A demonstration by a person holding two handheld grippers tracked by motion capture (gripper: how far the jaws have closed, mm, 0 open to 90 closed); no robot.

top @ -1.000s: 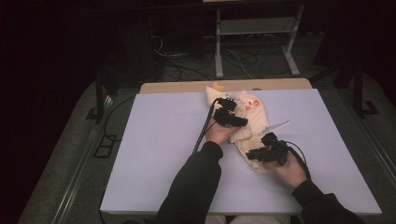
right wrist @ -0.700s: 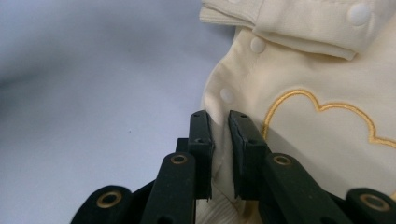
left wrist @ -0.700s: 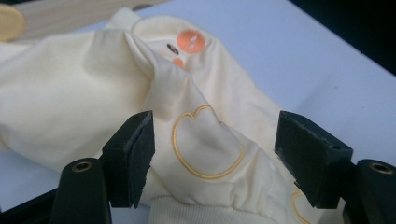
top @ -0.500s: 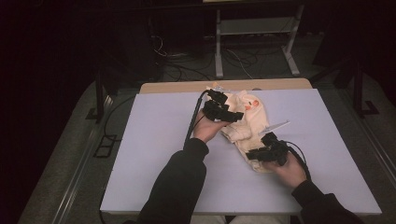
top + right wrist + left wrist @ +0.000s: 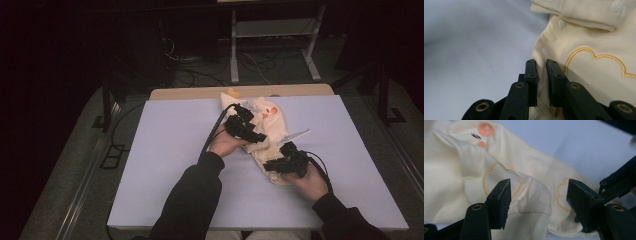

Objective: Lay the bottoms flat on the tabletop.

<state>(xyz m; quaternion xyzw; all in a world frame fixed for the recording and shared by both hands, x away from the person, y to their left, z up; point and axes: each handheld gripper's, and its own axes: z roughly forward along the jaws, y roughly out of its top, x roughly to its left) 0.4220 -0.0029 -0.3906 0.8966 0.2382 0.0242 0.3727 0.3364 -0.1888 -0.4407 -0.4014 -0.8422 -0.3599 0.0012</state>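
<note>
Folding step: right claw [image 5: 541, 66] pinches the romper [image 5: 272, 145] hem; left claw [image 5: 537, 195], spread over its middle, has been closing and must grab cloth.

The left tongs [image 5: 260, 136] stand half open, jaws just closing a little; the right tongs [image 5: 269, 165] are pinched tight.

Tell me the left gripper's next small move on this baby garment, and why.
Probably lower the left gripper and close on the fold of the cream baby garment: its jaws, which just narrowed, hang open above it, while the right gripper pins the snap-lined edge.
</note>
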